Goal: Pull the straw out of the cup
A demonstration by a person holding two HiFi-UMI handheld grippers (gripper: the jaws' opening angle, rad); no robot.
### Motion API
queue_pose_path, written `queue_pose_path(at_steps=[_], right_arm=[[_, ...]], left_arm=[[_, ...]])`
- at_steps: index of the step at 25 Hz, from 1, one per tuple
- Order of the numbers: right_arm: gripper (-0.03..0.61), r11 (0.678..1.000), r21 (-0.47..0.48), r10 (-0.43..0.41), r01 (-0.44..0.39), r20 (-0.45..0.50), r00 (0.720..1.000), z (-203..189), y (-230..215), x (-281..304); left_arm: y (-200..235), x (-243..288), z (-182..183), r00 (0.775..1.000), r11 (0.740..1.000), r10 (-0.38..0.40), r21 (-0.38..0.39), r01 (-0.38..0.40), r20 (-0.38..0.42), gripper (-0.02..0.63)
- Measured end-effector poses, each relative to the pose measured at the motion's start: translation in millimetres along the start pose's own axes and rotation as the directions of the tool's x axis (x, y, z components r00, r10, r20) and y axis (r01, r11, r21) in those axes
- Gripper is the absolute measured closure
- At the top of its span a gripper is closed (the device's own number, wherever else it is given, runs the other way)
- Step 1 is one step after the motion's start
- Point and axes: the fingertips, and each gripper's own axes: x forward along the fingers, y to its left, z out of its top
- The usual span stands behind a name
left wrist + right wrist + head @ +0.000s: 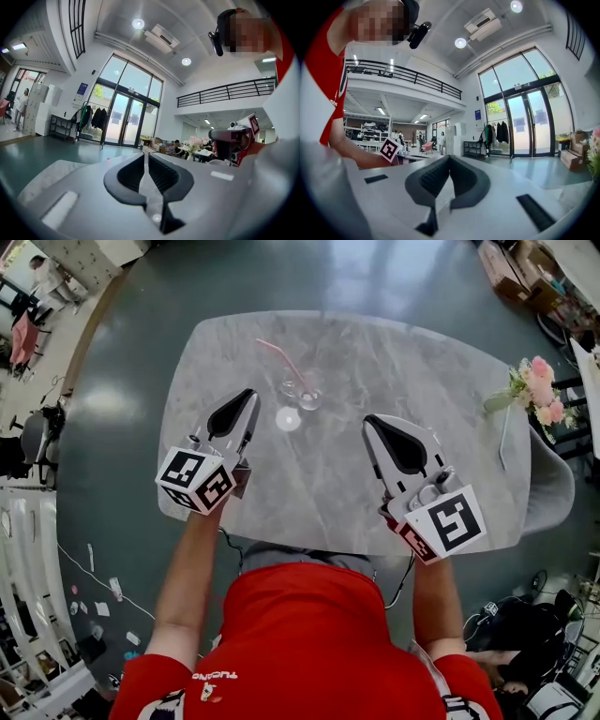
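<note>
A clear cup (306,396) stands on the grey marble table (450,381), toward its far middle. A pink straw (278,357) leans out of it to the upper left. My left gripper (251,396) hovers just left of the cup, short of it, jaws shut and empty. My right gripper (367,421) is to the right of the cup and nearer me, also shut with nothing in it. In the left gripper view the pads (159,174) meet at the left gripper's (146,155) tip. The right gripper view shows its pads (461,177) closed at the right gripper's (449,158) tip. Neither gripper view shows the cup.
A small white round spot (288,418) lies on the table just in front of the cup. A bunch of pink flowers (536,393) sits at the table's right end, beside a grey chair (555,482). The table's near edge is right under my hands.
</note>
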Motion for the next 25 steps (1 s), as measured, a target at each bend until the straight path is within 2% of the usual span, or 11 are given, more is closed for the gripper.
queue_pose_path(at_steps=[4, 8, 18, 25], right_arm=[[0.578, 1.0, -0.008, -0.021, 0.02, -0.019, 1.0, -3, -4, 3], [0.578, 0.999, -0.007, -0.047, 0.046, -0.037, 0.998, -7, -4, 7], [0.577, 0.995, 0.016, -0.096, 0.098, -0.077, 0.992, -20, -7, 11], [0.577, 0.99, 0.036, -0.131, 0.135, -0.101, 0.986, -31, -11, 11]], left_arm=[[10, 28, -14, 0.999, 0.999, -0.027, -0.023, 0.026, -0.04, 0.593], [21, 48, -27, 0.996, 0.998, -0.045, -0.039, 0.042, -0.076, 0.521], [41, 96, -65, 0.978, 0.985, -0.11, -0.151, 0.084, -0.177, 0.409], [52, 118, -86, 0.966, 0.974, -0.145, -0.202, 0.102, -0.215, 0.396]])
